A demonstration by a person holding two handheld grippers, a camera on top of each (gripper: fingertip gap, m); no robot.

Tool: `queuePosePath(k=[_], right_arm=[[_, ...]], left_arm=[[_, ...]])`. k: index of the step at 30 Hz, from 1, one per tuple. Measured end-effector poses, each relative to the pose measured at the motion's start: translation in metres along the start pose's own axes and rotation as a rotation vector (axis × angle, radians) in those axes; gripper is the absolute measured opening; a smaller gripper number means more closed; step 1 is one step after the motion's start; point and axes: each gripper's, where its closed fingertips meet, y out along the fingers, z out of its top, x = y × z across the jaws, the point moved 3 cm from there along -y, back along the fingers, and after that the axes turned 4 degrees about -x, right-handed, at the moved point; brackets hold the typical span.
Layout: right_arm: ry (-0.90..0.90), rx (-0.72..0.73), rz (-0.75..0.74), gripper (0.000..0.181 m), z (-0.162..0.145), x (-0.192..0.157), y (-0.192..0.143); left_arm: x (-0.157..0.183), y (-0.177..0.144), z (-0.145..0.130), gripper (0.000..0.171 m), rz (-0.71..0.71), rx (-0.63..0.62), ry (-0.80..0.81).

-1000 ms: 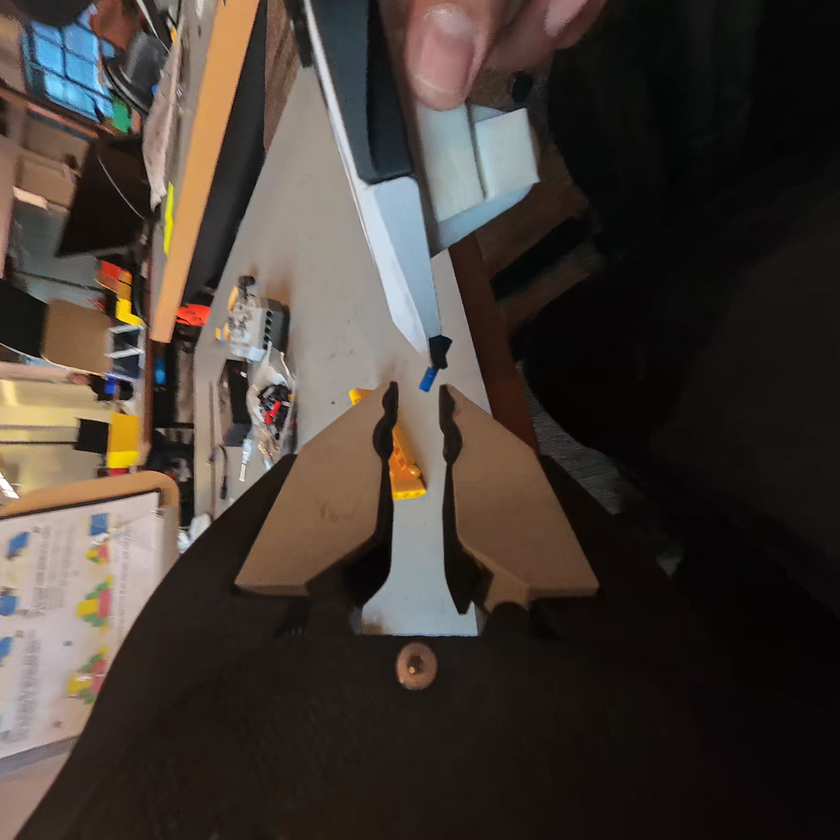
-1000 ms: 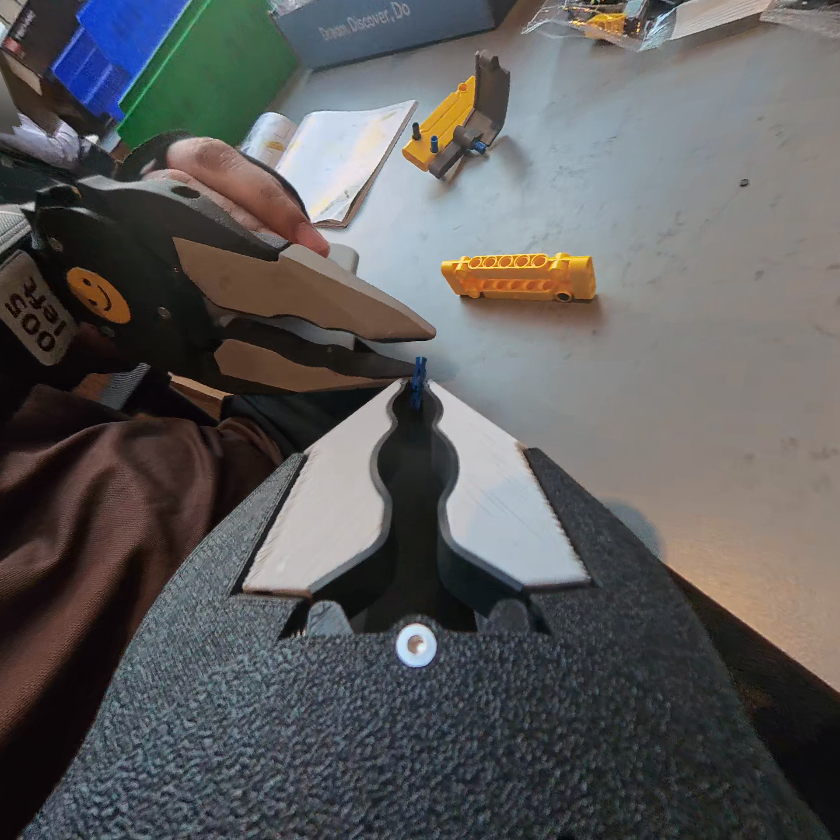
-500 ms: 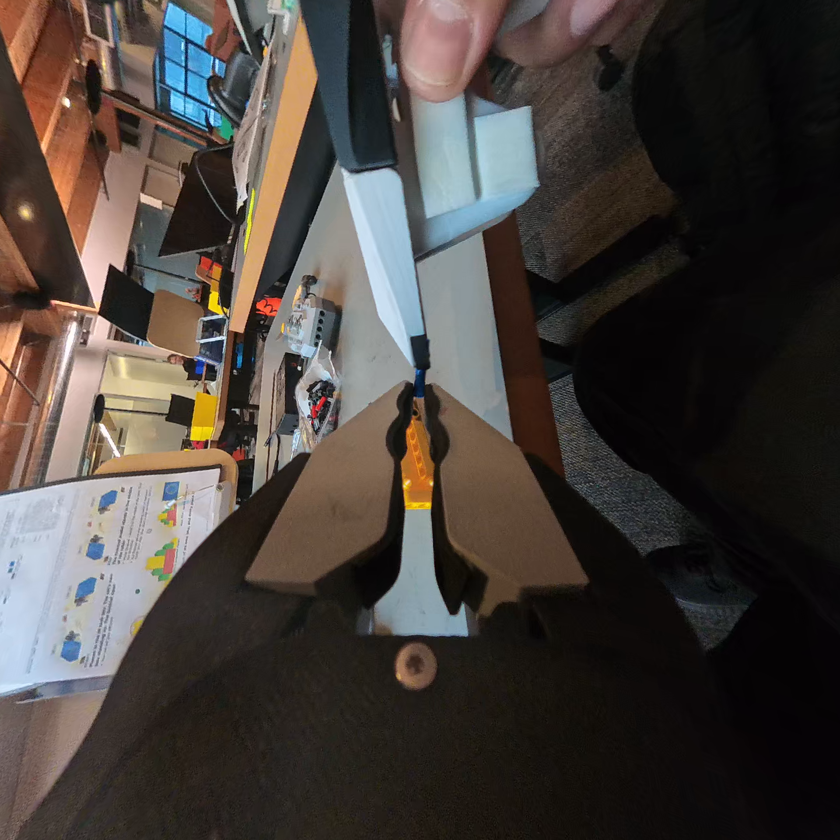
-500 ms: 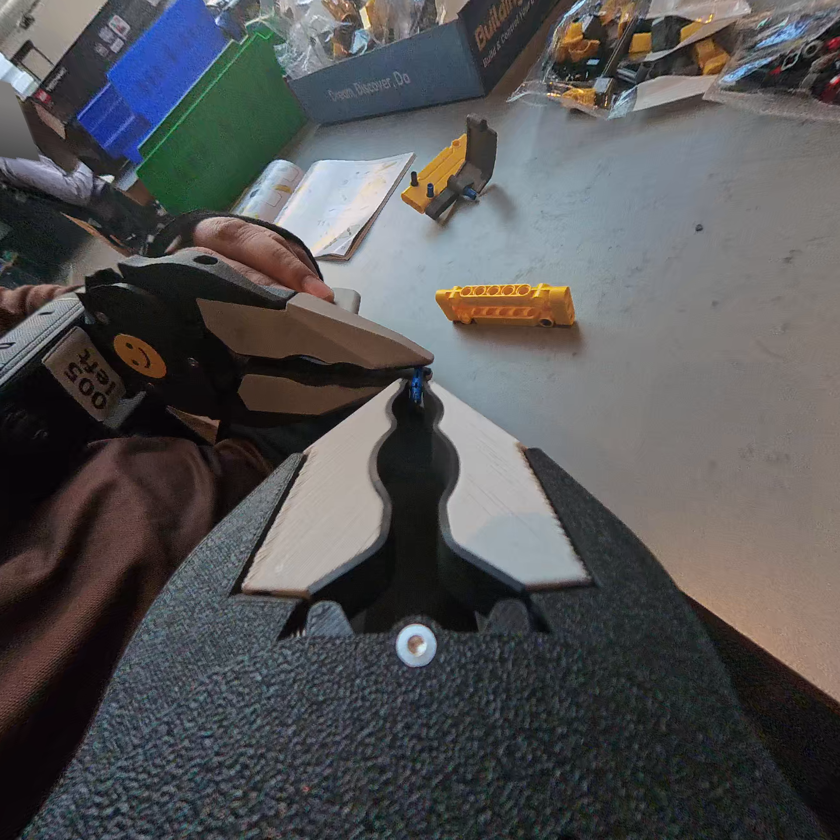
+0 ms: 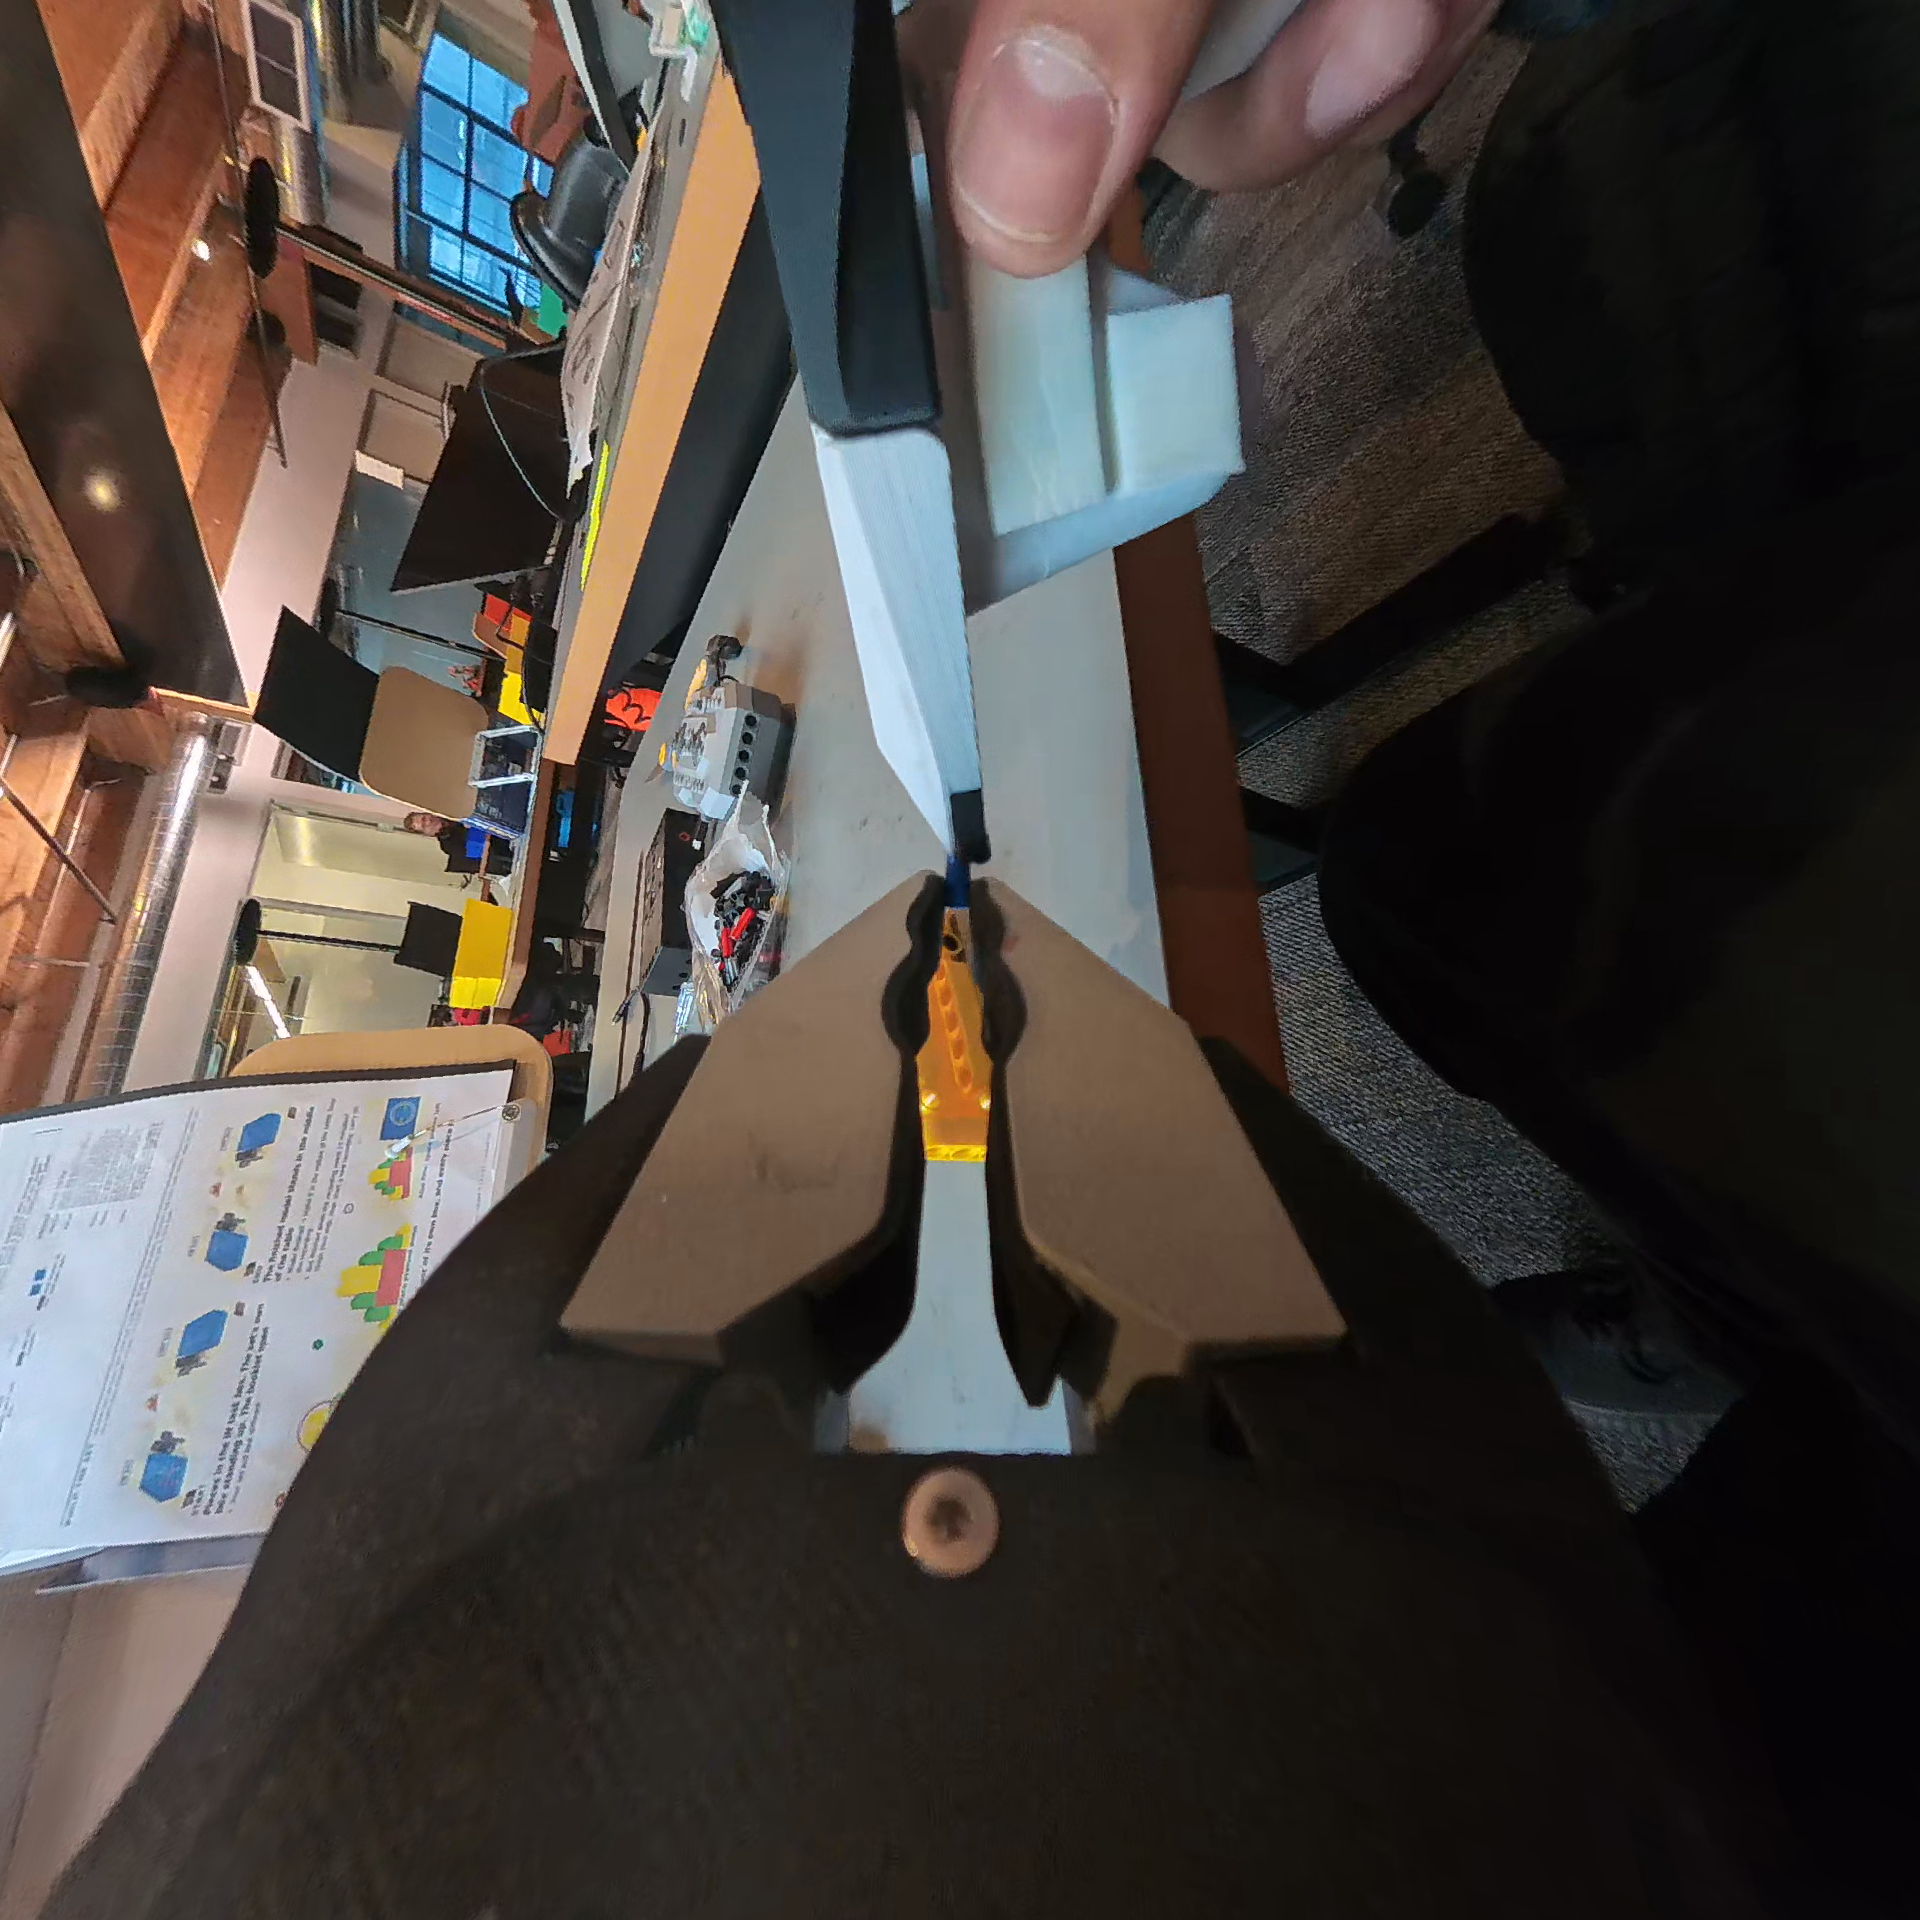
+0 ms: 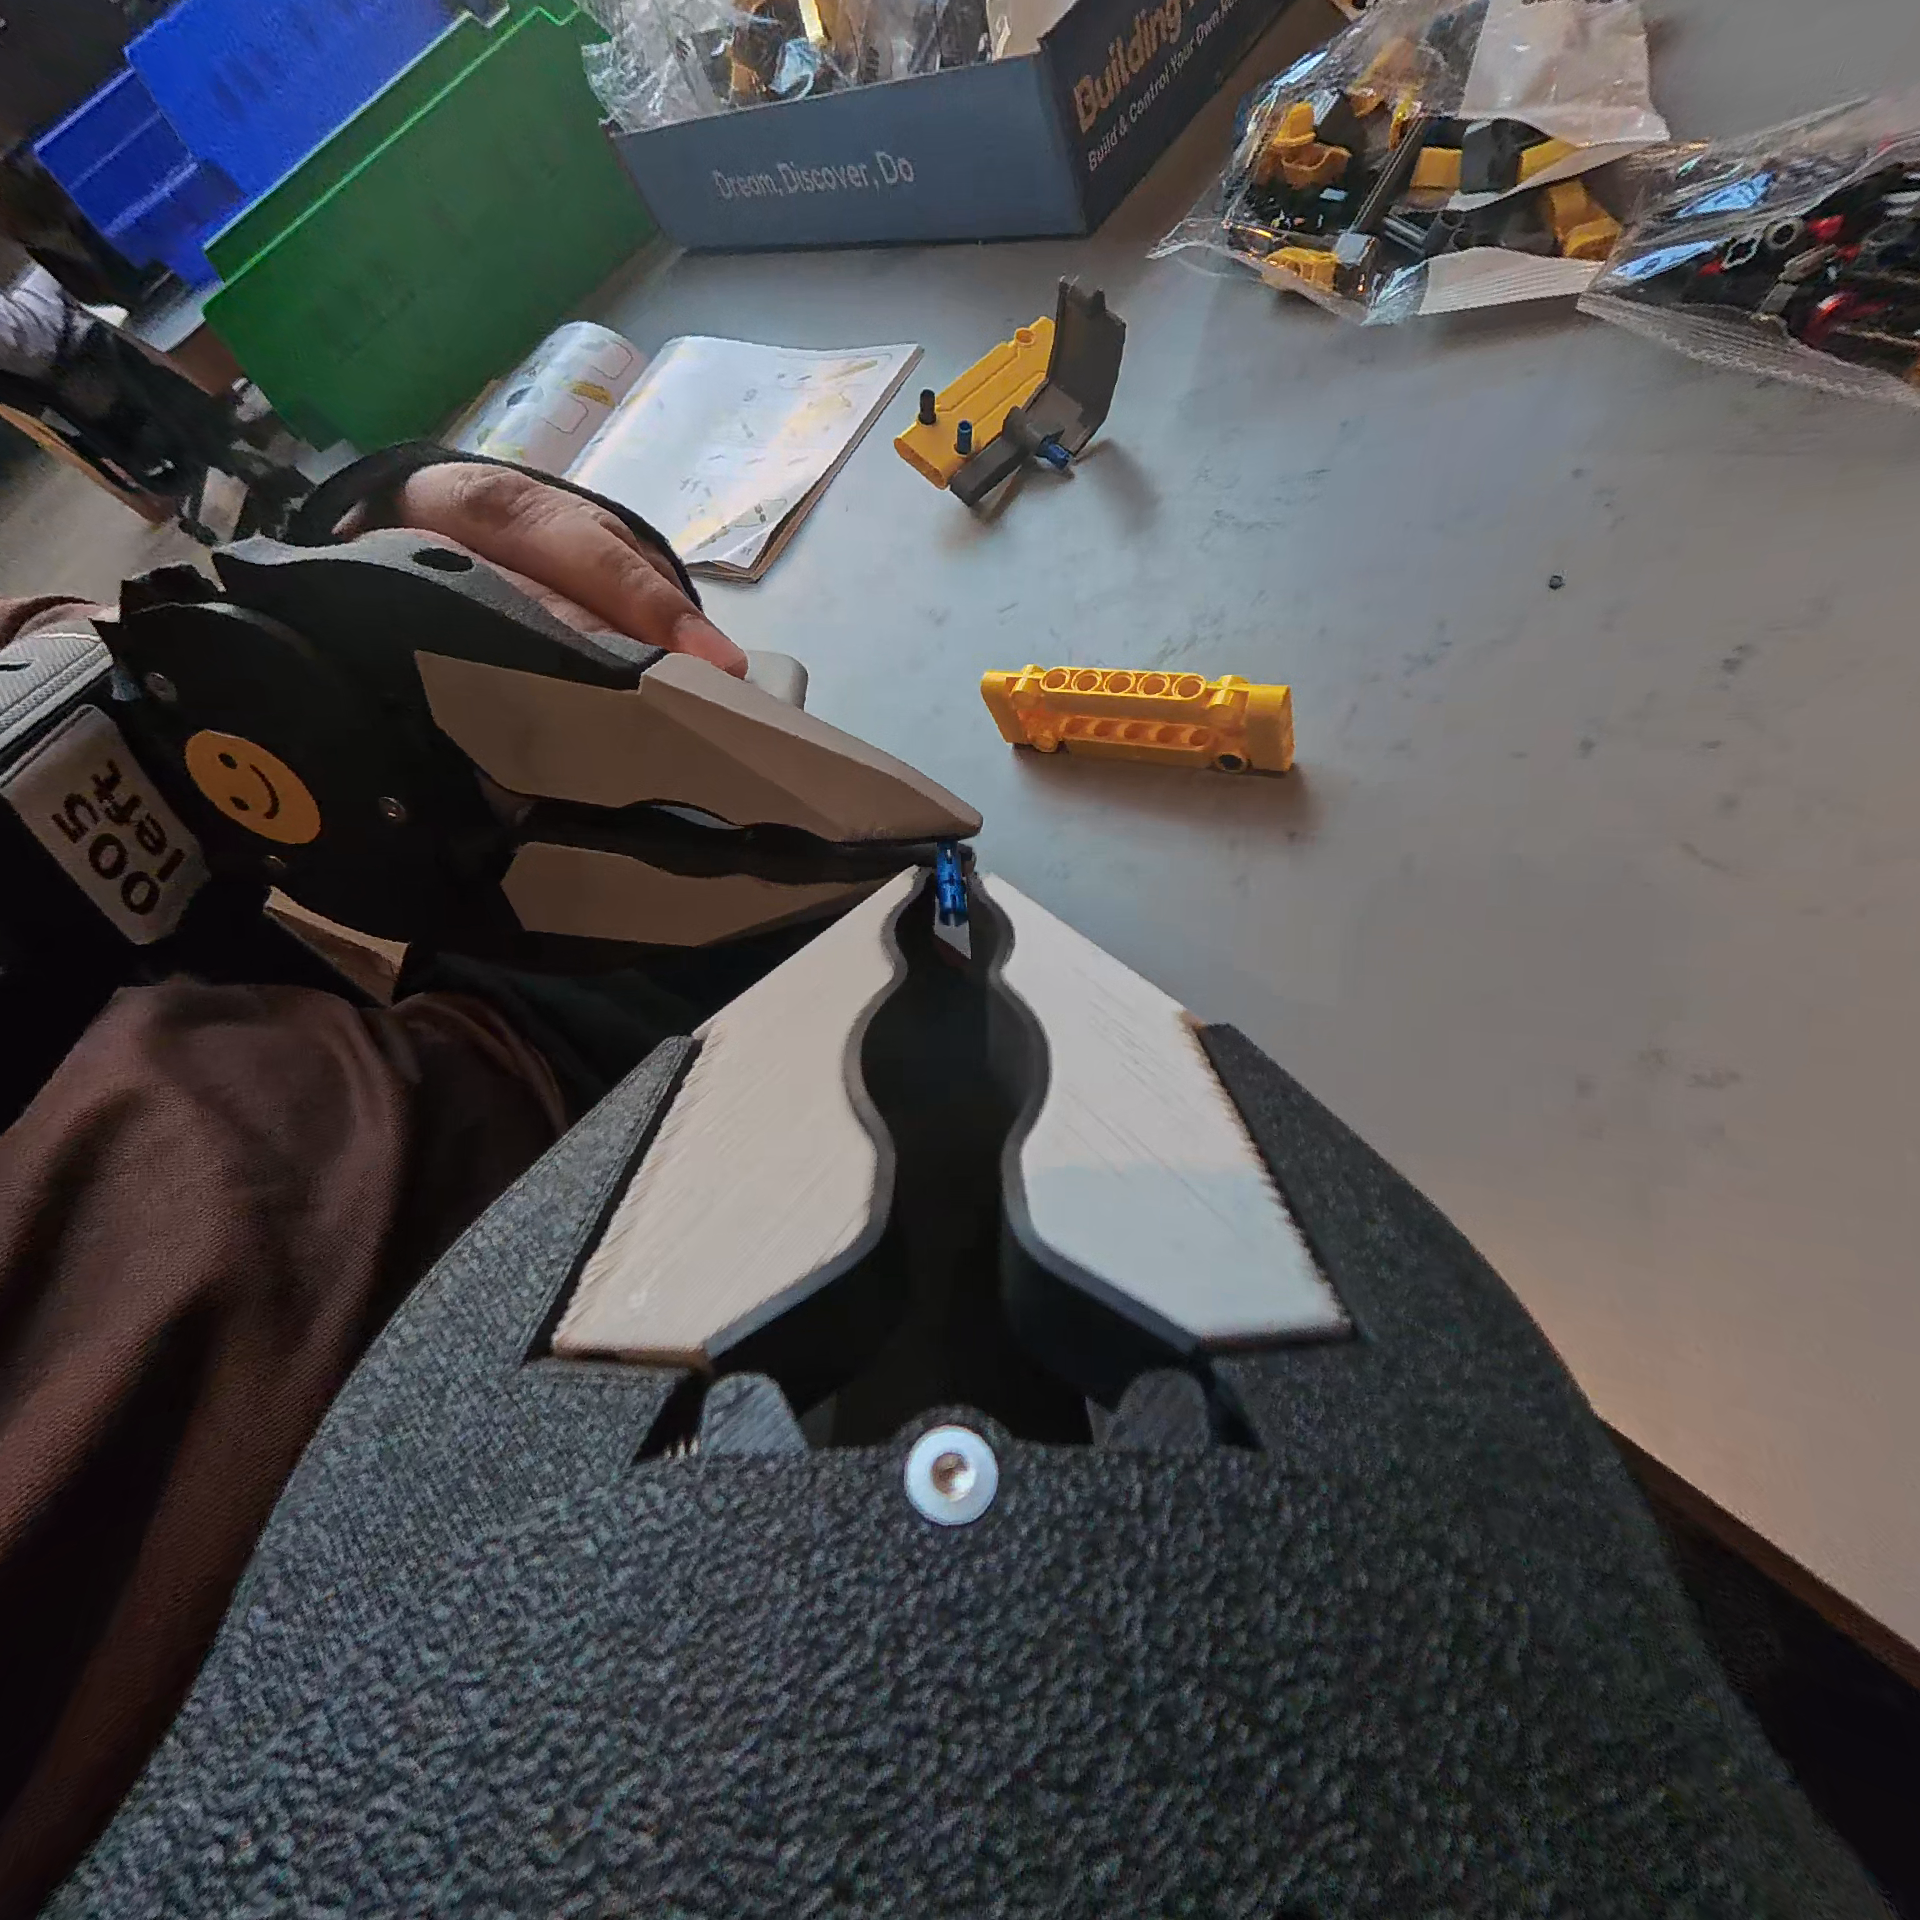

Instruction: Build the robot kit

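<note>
Since a second ago the two grippers have drawn together, and the left gripper's [image 5: 961,902] fingers, then spread apart, have narrowed onto the small blue pin [image 6: 948,896]. Both tools now meet tip to tip off the near edge of the grey table [image 6: 1507,935]. The right gripper [image 6: 951,906] pinches the lower end of the pin between its pale fingertips, and the left gripper, seen from the right wrist view as a black body with a yellow smiley sticker [image 6: 252,787], has its fingers pressed on the upper end of the same pin, so each tool grips it at once. A yellow beam with a row of holes [image 6: 1141,719] lies flat on the table just beyond the tips. Farther back sit a yellow and grey assembly [image 6: 1013,418], an open instruction booklet [image 6: 727,436], clear bags of parts [image 6: 1455,156], a dark cardboard box [image 6: 862,177], and green and blue bins [image 6: 395,239].
</note>
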Motion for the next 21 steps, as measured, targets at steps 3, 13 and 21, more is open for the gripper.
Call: queuePosePath(k=[3, 13, 21], right_arm=[[0.002, -0.011, -0.009, 0.006, -0.001, 0.000, 0.001], [-0.134, 0.036, -0.192, 0.005, 0.007, 0.007, -0.008], [-0.297, 0.034, -0.356, 0.005, 0.011, 0.015, -0.002]], left_arm=[[0.001, 0.001, 0.000, 0.002, 0.003, -0.006, 0.003], [-0.019, 0.005, -0.018, 0.035, -0.174, -0.078, -0.463], [-0.022, 0.034, -0.054, 0.034, -0.374, -0.259, -0.672]])
